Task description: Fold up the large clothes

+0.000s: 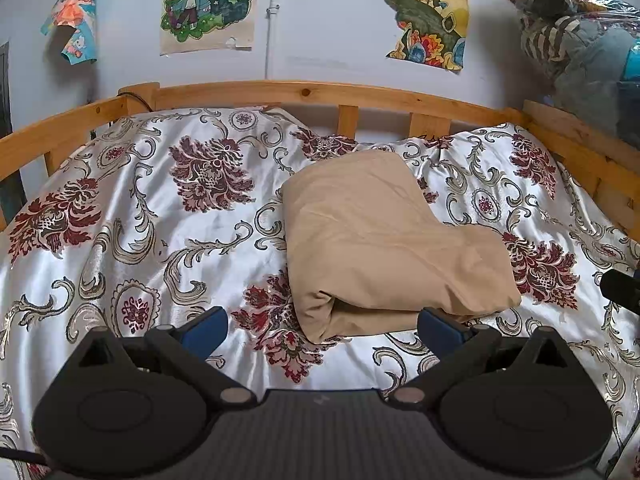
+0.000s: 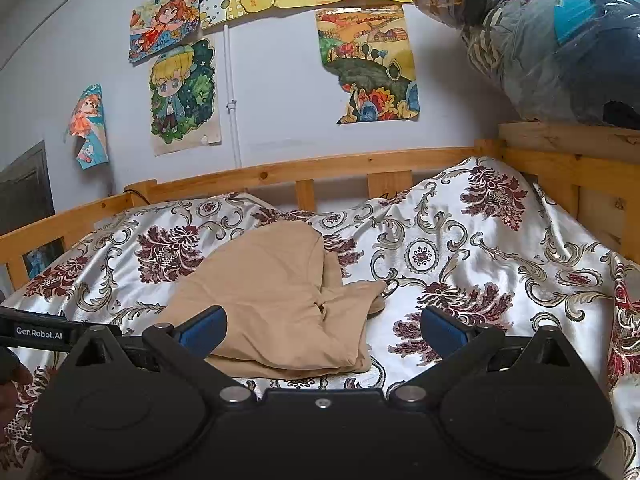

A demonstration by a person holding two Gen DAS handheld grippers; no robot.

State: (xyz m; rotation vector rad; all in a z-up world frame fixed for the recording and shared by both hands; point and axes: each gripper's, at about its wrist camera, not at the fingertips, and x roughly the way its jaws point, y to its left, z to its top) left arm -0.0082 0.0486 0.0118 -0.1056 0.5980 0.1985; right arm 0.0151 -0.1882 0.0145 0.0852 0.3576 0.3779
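A tan garment (image 1: 384, 240) lies folded into a compact bundle on the floral satin bedspread (image 1: 160, 216). In the left wrist view it sits right of centre, its near edge just beyond my left gripper (image 1: 322, 326), which is open and empty with blue pads spread wide. In the right wrist view the same garment (image 2: 280, 304) lies left of centre, its near edge between the open, empty fingers of my right gripper (image 2: 324, 326). The left gripper's body (image 2: 40, 332) shows at the left edge of the right wrist view.
A wooden bed rail (image 1: 304, 94) rings the bed at the back and sides. Drawings (image 1: 208, 4) hang on the wall behind. A plastic bag of stuffed clothes (image 2: 560, 40) sits on the high right shelf. The bedspread bunches up at the far right corner (image 2: 492, 200).
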